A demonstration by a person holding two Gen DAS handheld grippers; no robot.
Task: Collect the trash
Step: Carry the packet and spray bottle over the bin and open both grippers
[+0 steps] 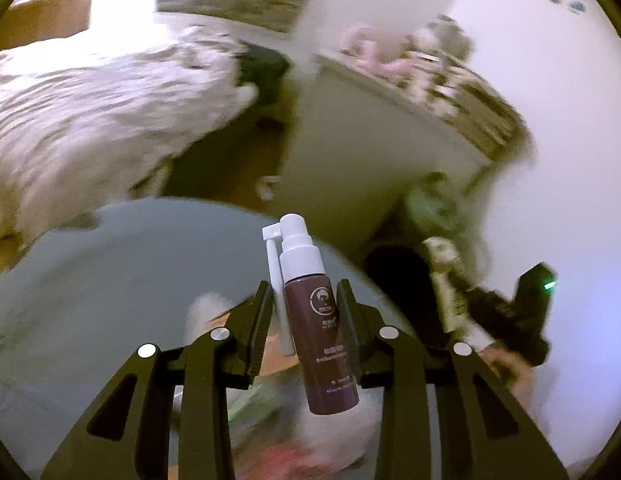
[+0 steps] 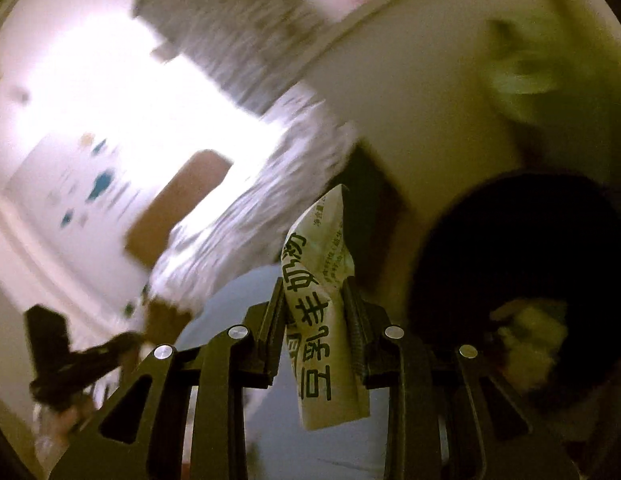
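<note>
A maroon spray bottle [image 1: 316, 332] with a white pump nozzle stands upright between my left gripper's [image 1: 303, 286] jaws, which are shut on its body. It hangs above a round grey table [image 1: 110, 264]. My right gripper [image 2: 312, 284] is shut on a crumpled white packet [image 2: 318, 240] printed with dark characters. To the packet's right gapes a black bin [image 2: 510, 232] with pale scraps inside. In the left wrist view the same packet [image 1: 442, 276] and the black bin [image 1: 394, 272] show at right. Both views are blurred.
A white cabinet [image 1: 350, 140] with clutter on top stands behind the table, and a bed with a patterned quilt [image 1: 90, 100] lies at left. Blurred white and red scraps [image 1: 270, 420] lie on the table under the left gripper. A white wall [image 1: 570, 160] fills the right.
</note>
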